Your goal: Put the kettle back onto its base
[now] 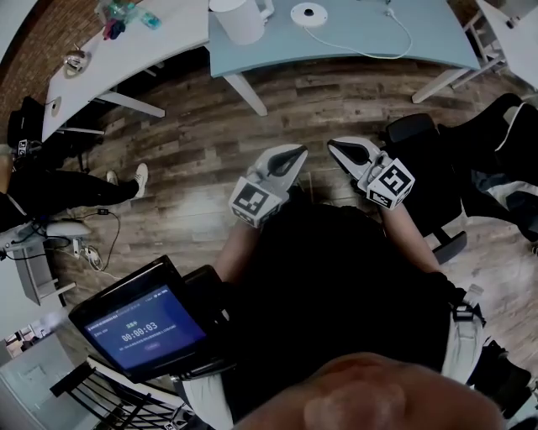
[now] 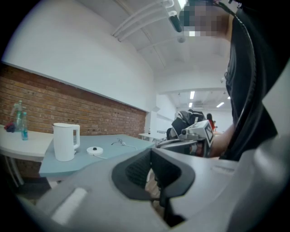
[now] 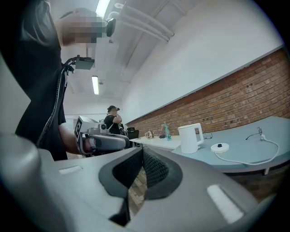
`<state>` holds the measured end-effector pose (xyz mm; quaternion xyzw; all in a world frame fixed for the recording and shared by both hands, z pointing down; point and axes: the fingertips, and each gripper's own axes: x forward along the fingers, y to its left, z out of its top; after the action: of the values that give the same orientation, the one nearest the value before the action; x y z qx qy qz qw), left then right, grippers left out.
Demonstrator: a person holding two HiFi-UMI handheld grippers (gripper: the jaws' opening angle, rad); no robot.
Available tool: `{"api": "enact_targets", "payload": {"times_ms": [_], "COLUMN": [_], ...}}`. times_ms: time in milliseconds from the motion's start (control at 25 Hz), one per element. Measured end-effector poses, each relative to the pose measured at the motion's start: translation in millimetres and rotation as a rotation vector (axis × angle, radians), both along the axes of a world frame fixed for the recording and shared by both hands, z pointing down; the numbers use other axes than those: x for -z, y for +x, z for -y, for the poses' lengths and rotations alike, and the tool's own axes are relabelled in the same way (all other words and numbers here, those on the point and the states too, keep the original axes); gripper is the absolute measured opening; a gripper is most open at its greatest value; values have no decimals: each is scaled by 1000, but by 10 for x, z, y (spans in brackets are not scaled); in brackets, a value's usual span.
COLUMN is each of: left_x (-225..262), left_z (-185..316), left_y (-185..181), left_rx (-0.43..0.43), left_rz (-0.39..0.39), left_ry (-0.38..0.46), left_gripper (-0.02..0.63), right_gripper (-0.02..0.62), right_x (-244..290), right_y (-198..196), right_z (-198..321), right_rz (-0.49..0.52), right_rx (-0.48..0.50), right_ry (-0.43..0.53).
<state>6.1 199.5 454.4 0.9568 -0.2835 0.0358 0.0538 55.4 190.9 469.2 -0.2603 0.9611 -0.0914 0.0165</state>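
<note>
We are judging the task as barely begun. The white electric kettle (image 1: 239, 21) is standing on the pale blue table (image 1: 445, 42), just beside its round white base (image 1: 309, 13) but not on it. The base's cord (image 1: 410, 34) is trailing off across the tabletop. Nothing is being lifted yet. Reaching the table, gripping the kettle, carrying it across and seating it on the base are all remaining to be done.

We are holding both claws out over the wooden floor (image 1: 193, 143), well apart from the table and pointing roughly toward it. The left claw (image 1: 294, 157) is keeping its jaws together, the ribbed pads meeting with nothing between them. The right claw (image 1: 338, 149) is doing likewise, its jaws pressed together, empty and touching nothing. We are reckoning that whichever claw takes the kettle will first need to open wide.
</note>
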Motion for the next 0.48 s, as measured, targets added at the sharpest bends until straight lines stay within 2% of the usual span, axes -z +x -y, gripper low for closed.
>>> {"api": "enact_targets", "payload": {"times_ms": [240, 480], "left_x": [-18, -47], "left_z": [142, 289], "left_y": [-208, -307], "left_rx": [41, 77], "left_rz": [-5, -14], "left_ry": [-24, -30], "left_gripper": [2, 2], "right_gripper": [5, 5], "right_x": [-41, -24], "right_y": [-209, -248], "right_z": [172, 399], "right_rz": [-6, -13], "right_rx": [45, 57], "right_ry": [-18, -5]}}
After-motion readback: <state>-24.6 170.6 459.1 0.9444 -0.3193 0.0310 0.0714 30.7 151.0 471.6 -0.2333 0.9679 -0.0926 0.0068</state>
